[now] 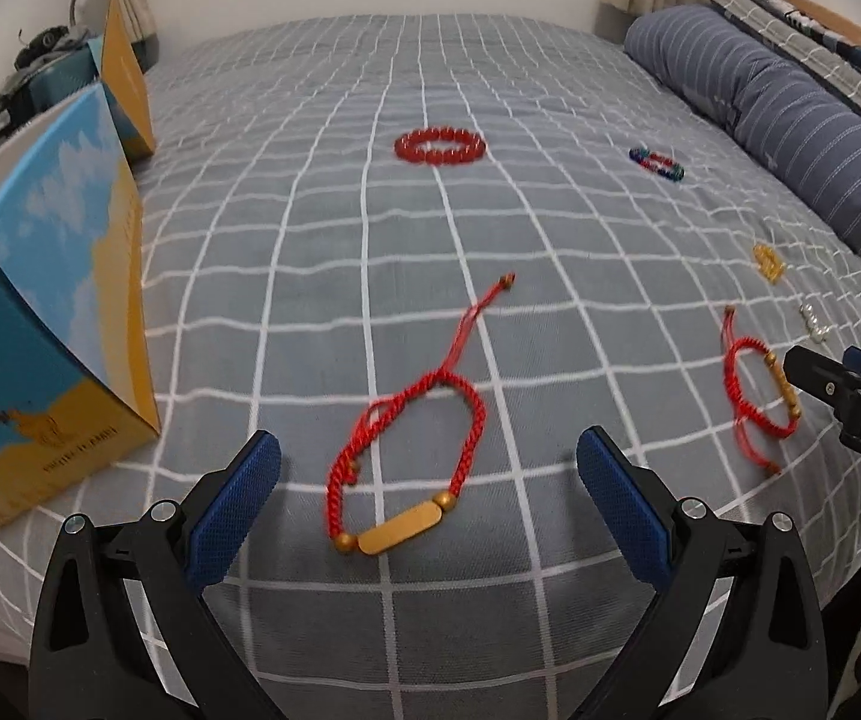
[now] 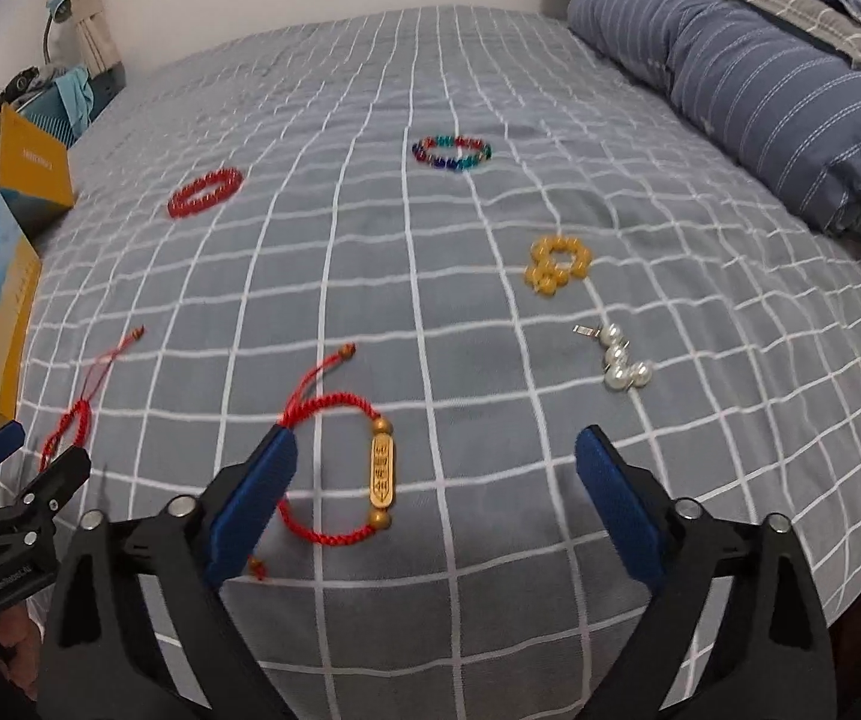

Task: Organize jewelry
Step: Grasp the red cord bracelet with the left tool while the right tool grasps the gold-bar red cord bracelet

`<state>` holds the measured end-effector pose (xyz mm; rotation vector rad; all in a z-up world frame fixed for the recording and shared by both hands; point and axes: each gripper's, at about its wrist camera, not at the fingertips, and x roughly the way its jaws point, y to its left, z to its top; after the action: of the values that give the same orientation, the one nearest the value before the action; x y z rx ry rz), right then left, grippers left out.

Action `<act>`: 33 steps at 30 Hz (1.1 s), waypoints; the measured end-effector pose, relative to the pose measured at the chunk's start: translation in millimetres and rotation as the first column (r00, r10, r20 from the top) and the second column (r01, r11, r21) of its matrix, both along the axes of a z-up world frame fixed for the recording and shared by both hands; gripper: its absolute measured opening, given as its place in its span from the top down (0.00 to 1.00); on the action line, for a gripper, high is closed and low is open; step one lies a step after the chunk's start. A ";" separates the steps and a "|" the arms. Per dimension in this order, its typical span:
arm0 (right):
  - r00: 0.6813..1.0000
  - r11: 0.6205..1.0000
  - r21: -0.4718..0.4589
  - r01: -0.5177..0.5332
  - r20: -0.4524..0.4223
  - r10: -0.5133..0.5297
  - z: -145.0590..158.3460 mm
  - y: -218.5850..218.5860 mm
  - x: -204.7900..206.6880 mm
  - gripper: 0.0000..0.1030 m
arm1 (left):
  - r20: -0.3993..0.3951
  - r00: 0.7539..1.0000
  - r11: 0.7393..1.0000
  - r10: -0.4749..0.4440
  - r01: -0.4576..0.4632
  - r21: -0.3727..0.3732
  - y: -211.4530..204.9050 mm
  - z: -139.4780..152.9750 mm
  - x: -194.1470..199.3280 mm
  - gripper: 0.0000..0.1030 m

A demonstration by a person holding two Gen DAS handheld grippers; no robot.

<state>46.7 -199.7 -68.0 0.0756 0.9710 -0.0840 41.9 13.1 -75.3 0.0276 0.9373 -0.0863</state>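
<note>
Jewelry lies spread on a grey checked bed. A red cord bracelet with a gold bar (image 1: 406, 468) lies just ahead of my open, empty left gripper (image 1: 428, 474). A second red cord bracelet with a gold bar (image 2: 364, 474) lies just ahead of my open, empty right gripper (image 2: 436, 474), partly behind its left finger; it also shows in the left wrist view (image 1: 760, 390). Farther off lie a red bead bracelet (image 1: 439, 146) (image 2: 205, 192), a multicoloured bead bracelet (image 2: 452, 152) (image 1: 657, 163), a yellow bead piece (image 2: 556, 264) and a white pearl piece (image 2: 619, 360).
An open blue and yellow box (image 1: 52, 312) stands at the bed's left edge, with its lid (image 1: 127, 90) upright behind it. A striped blue pillow (image 2: 760, 96) lies along the right side. A cluttered nightstand (image 1: 28, 84) sits at far left.
</note>
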 end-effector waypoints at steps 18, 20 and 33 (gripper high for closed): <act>0.998 1.000 0.002 -0.019 -0.066 0.019 -15.0 5.2 6.0 0.57 | -0.032 0.999 1.000 0.011 -0.011 -0.027 11.3 -9.7 1.5 0.44; 0.998 1.000 0.007 -0.019 -0.067 0.020 -15.6 5.0 6.5 0.62 | -0.041 0.999 1.000 0.006 -0.007 -0.027 11.8 -9.1 1.7 0.52; 0.999 0.999 -0.031 -0.013 -0.052 0.012 -8.4 6.7 5.4 0.91 | -0.070 0.997 0.999 -0.018 0.015 -0.033 16.0 -3.8 2.4 0.89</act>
<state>52.1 -193.0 -76.4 0.0383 1.0212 -0.0904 44.3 29.2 -79.2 0.0024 1.0055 -0.1184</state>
